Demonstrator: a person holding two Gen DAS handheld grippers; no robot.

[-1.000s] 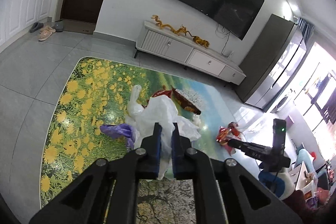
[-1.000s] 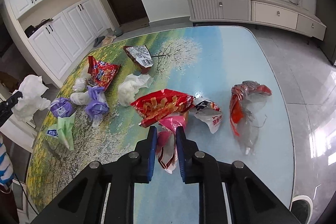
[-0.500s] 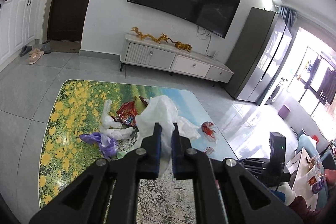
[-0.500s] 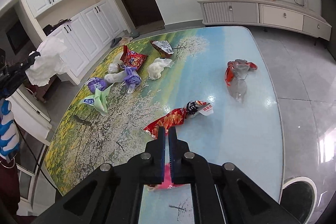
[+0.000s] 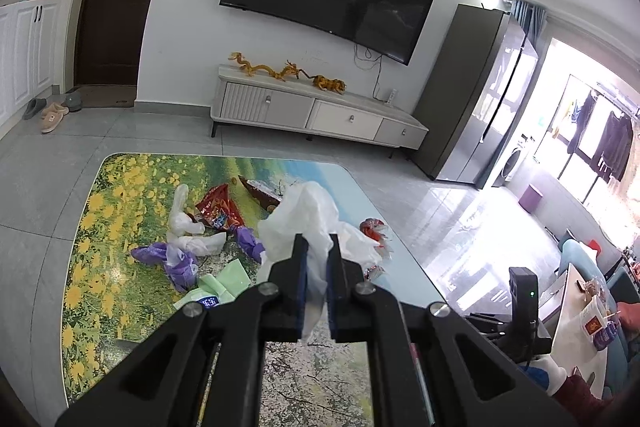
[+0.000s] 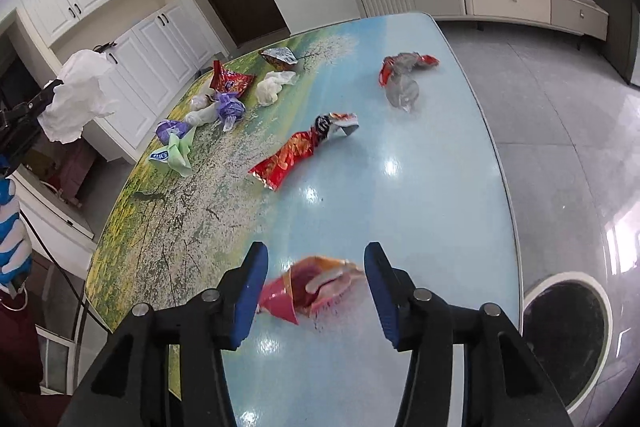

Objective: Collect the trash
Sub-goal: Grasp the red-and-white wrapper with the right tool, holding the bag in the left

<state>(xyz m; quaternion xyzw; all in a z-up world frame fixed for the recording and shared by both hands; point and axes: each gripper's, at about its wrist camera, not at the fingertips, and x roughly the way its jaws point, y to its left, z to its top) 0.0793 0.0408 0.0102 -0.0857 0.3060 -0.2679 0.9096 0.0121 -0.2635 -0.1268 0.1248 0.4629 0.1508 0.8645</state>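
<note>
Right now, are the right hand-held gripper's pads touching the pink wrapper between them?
Apart. In the right wrist view the pink wrapper lies between the right hand-held gripper, clear of both pads.

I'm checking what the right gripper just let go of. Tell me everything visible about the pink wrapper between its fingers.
The pink wrapper is a crumpled, glossy packet, pink and red with an orange edge and a pale patch. It lies near the table's near edge, between the fingers of the right gripper, whose jaws have just been opening. Neither pad touches it. Whether it rests on the table cannot be told.
</note>
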